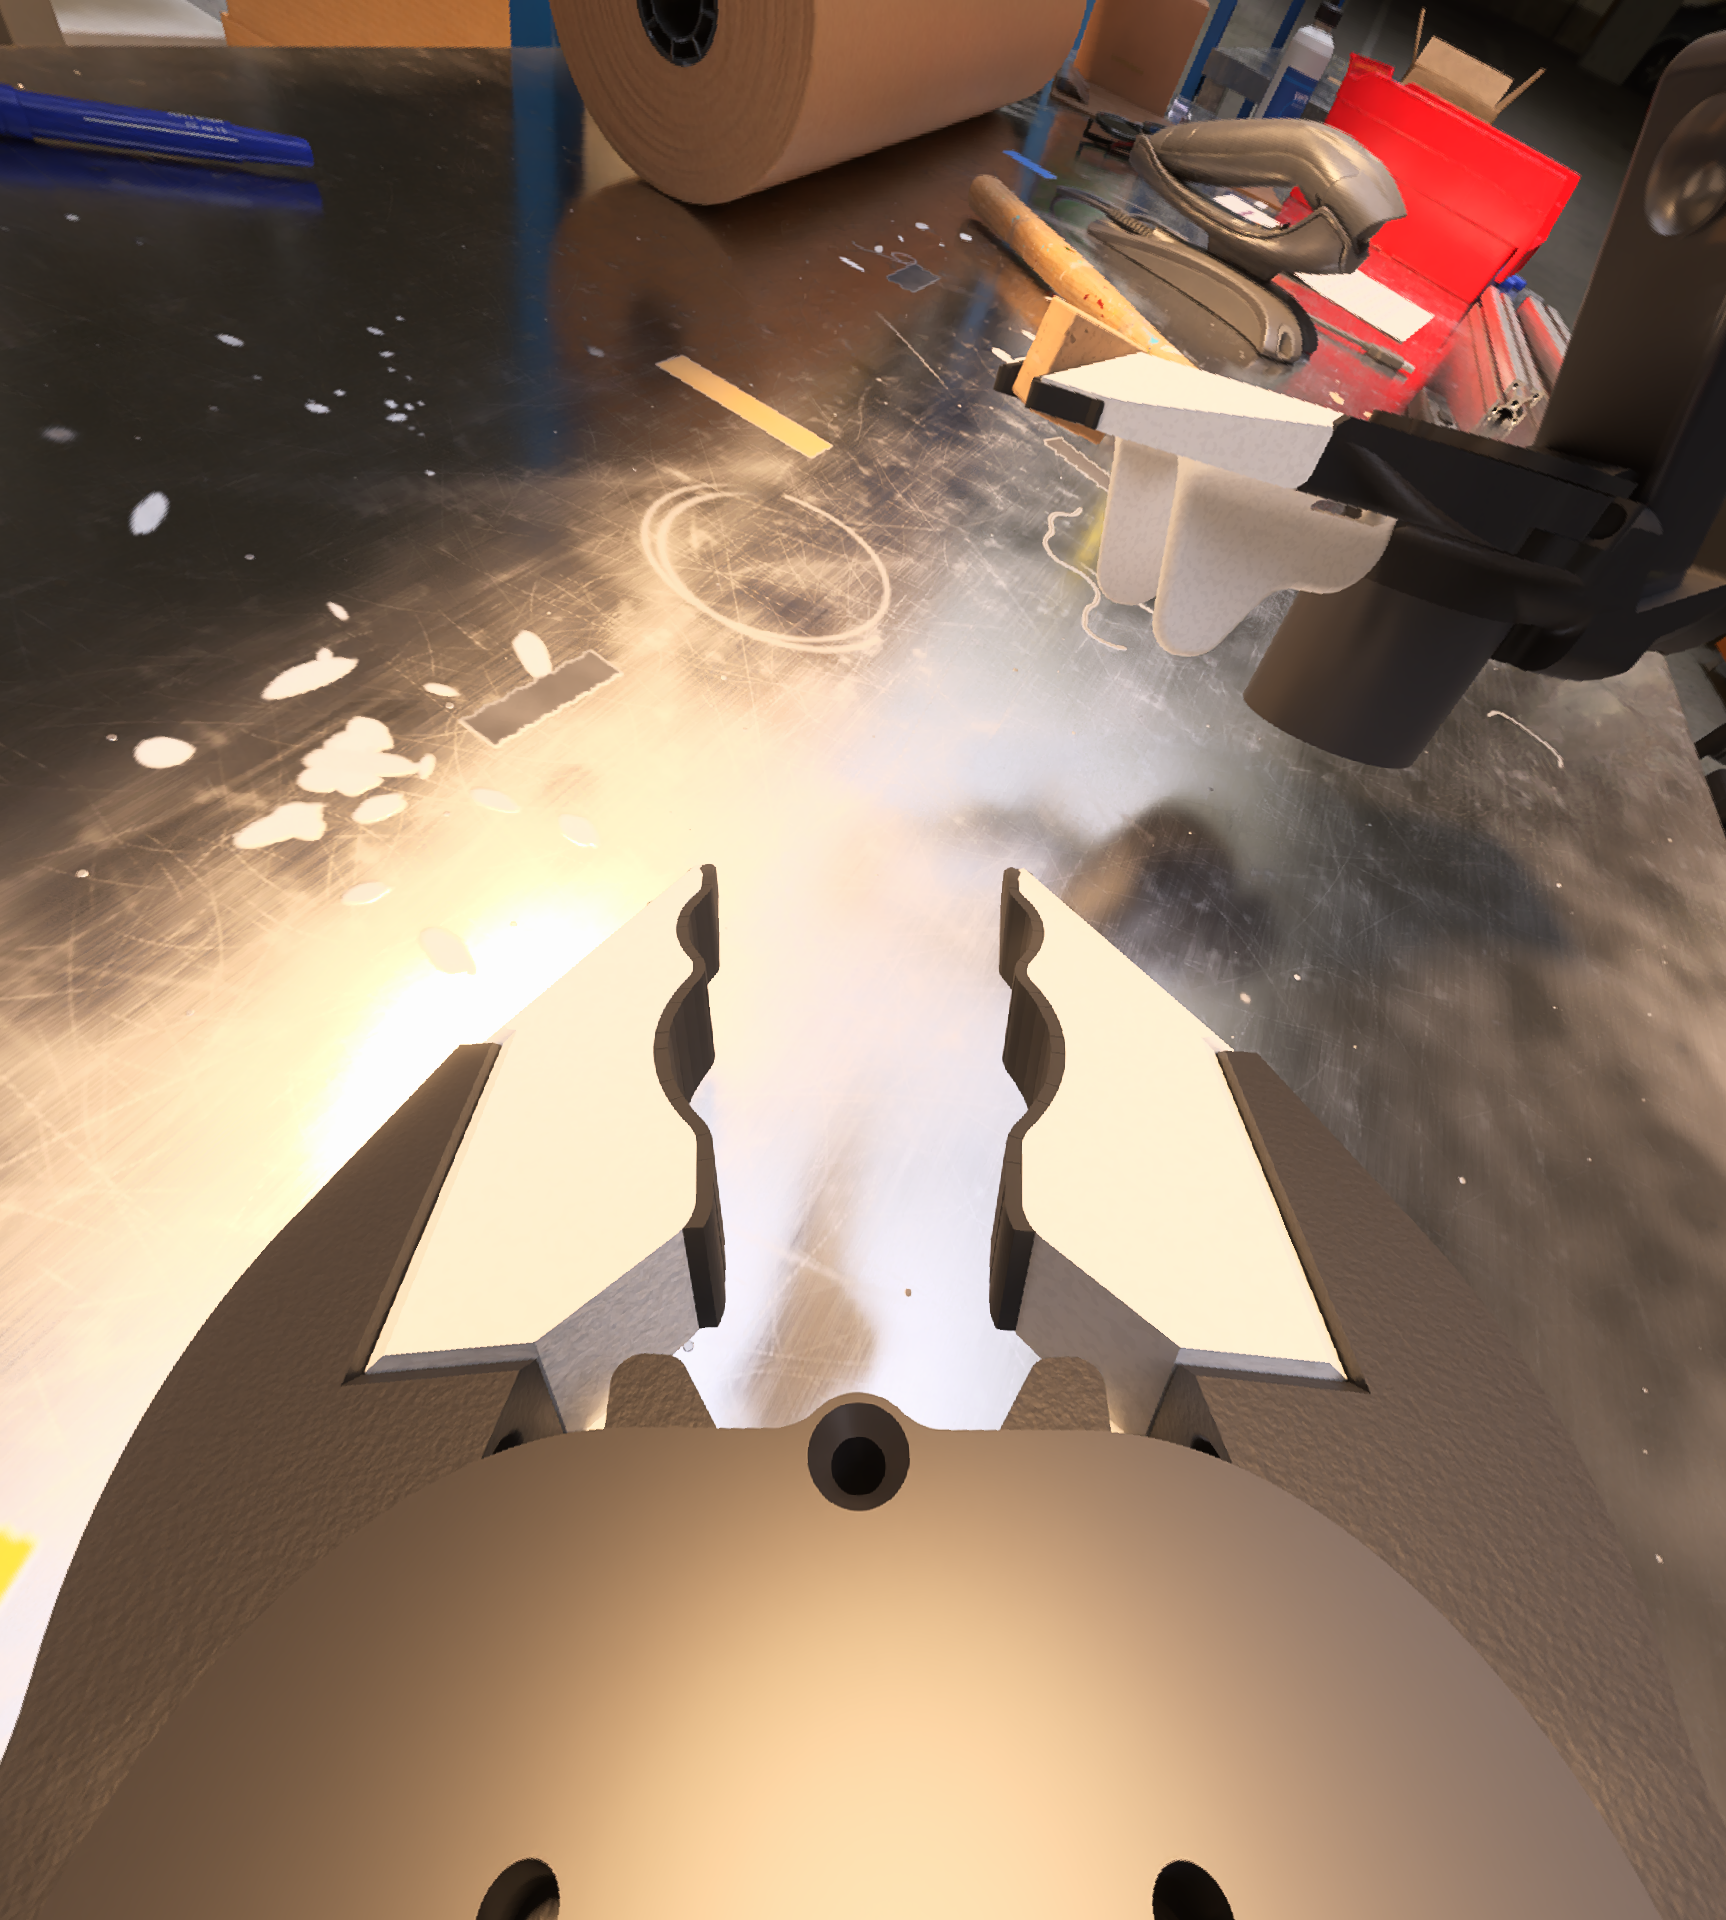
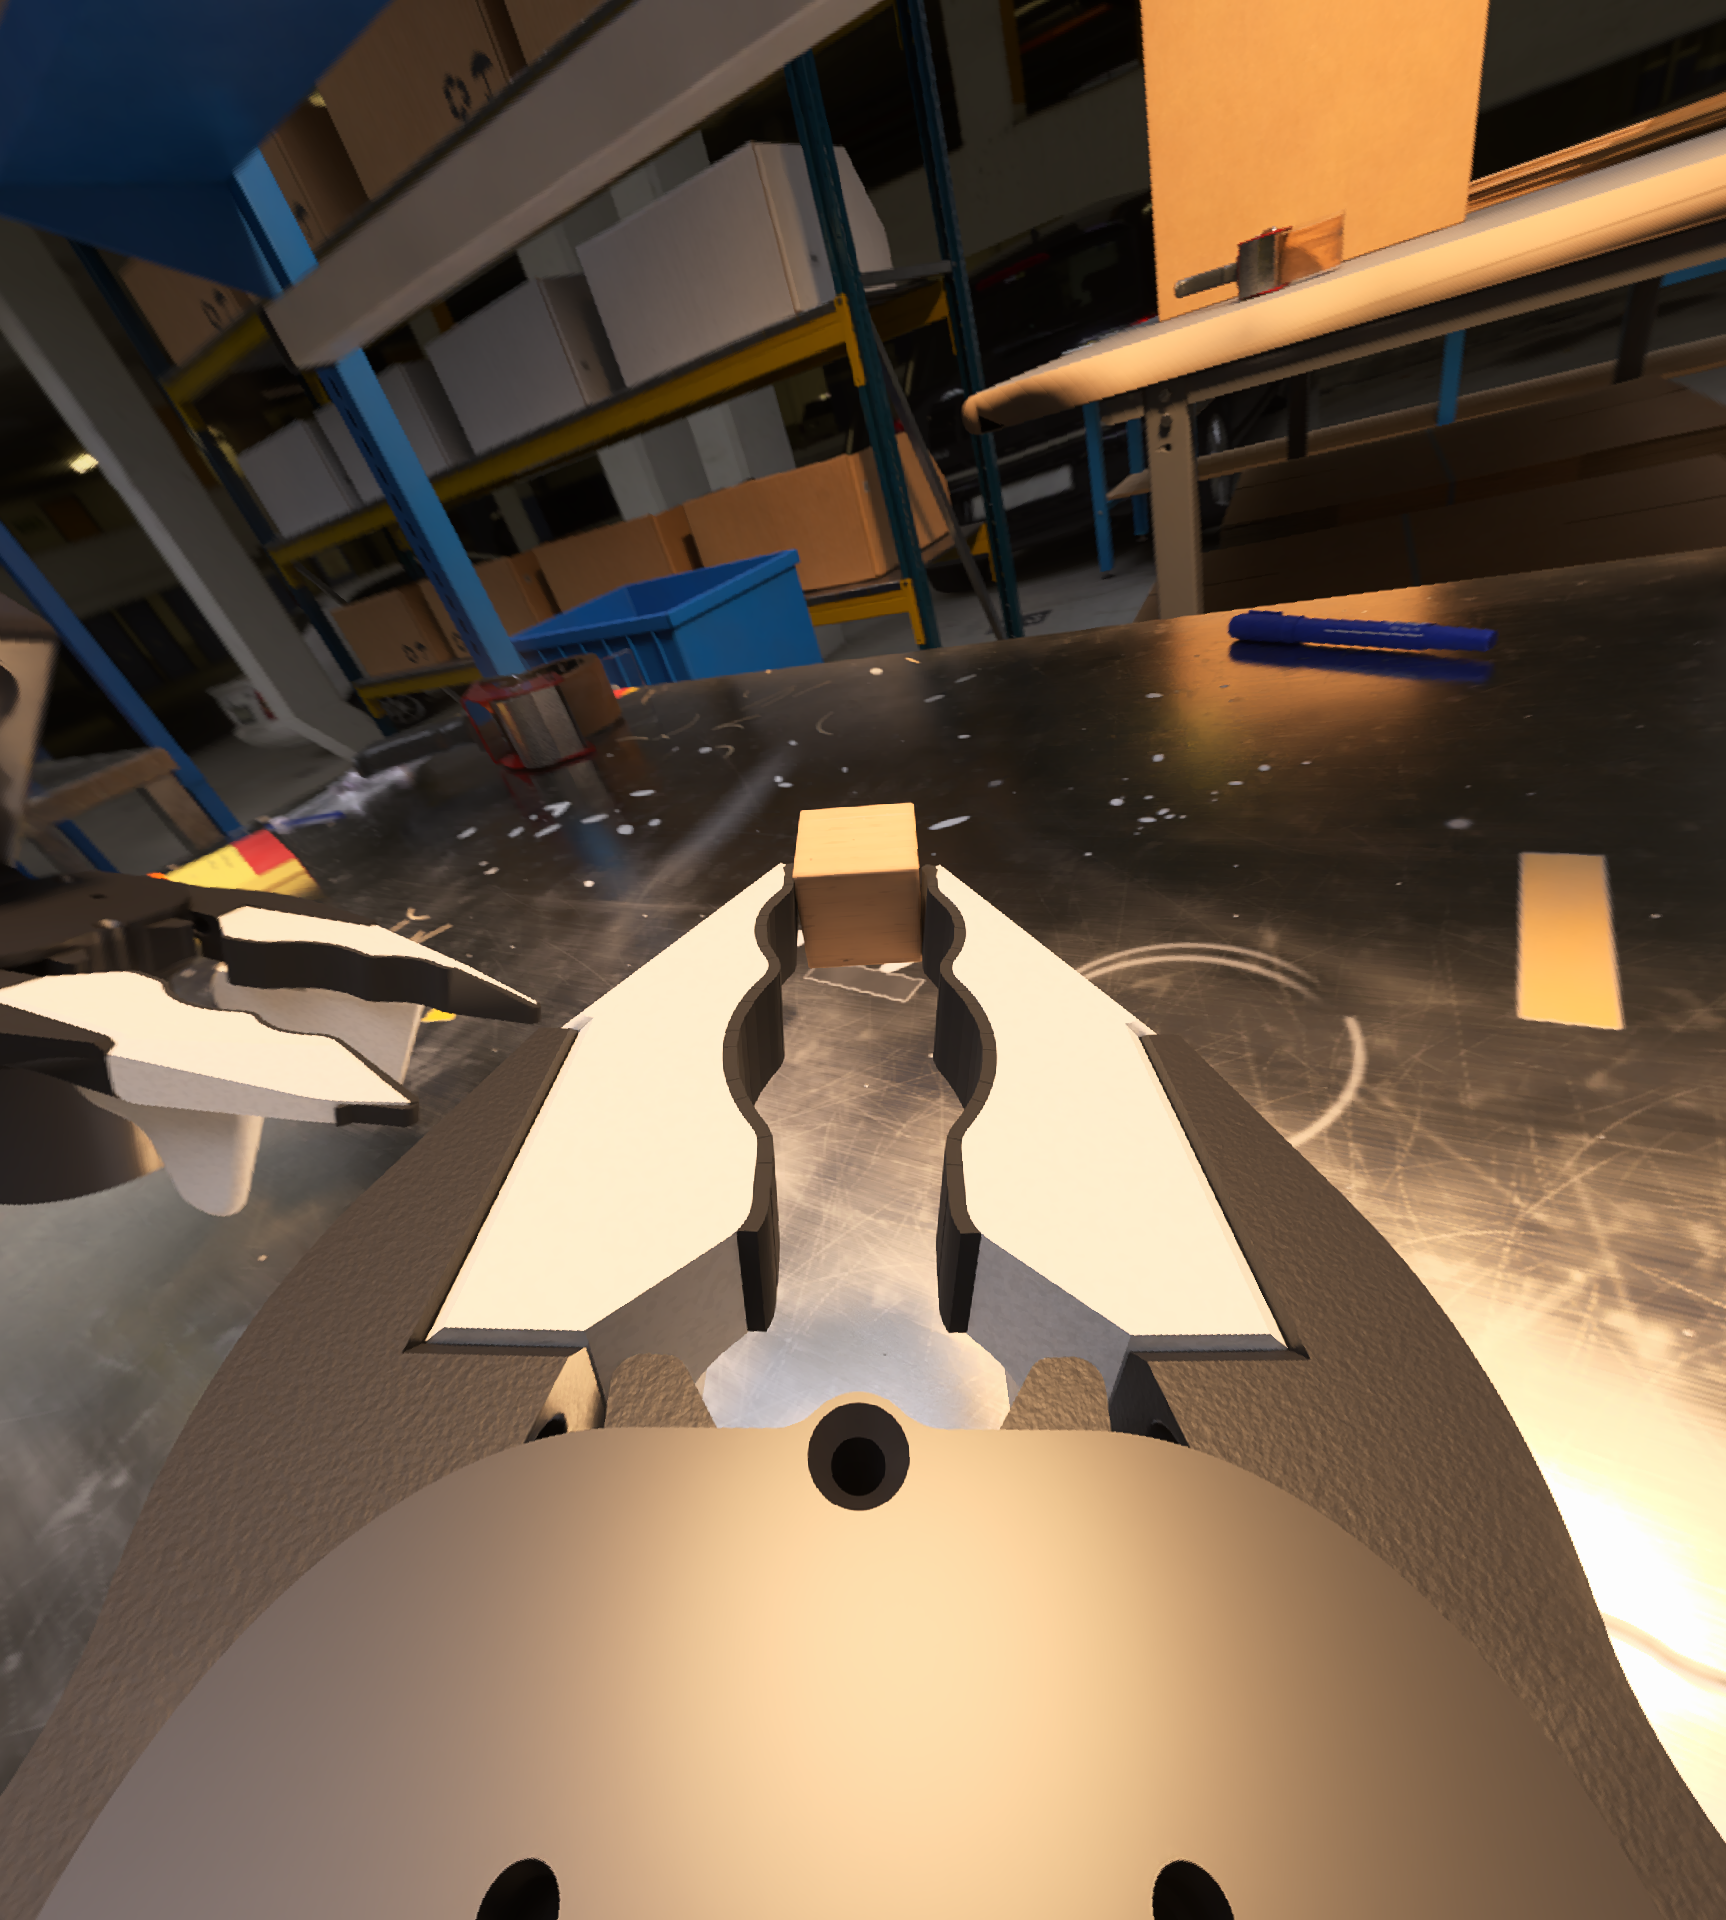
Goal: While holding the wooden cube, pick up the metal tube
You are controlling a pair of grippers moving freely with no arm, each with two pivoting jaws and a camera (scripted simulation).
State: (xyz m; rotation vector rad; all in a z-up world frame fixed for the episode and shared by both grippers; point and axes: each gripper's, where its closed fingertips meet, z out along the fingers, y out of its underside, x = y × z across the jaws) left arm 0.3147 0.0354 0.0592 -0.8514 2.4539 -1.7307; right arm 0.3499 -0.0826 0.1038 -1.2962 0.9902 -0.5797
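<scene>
My right gripper (image 2: 857, 894) is shut on the wooden cube (image 2: 857, 883), a small pale block pinched between its fingertips and held just above the scratched metal table (image 2: 1202, 790). In the left wrist view the right gripper (image 1: 1051, 379) shows at the upper right with the cube (image 1: 1072, 338) at its tips. My left gripper (image 1: 859, 883) is open and empty, low over the table (image 1: 319, 312). It also shows at the left of the right wrist view (image 2: 464, 1055), beside the right gripper. I see no metal tube clearly in either view.
A brown paper roll (image 1: 786, 94) stands at the far edge. A blue marker (image 1: 111, 130) (image 2: 1358, 631) lies nearby. A grey scanner (image 1: 1264, 197), a wooden handle (image 1: 1056, 249) and a red box (image 1: 1451, 197) crowd the far right. A red-framed grey object (image 2: 537, 717) sits at the far left edge.
</scene>
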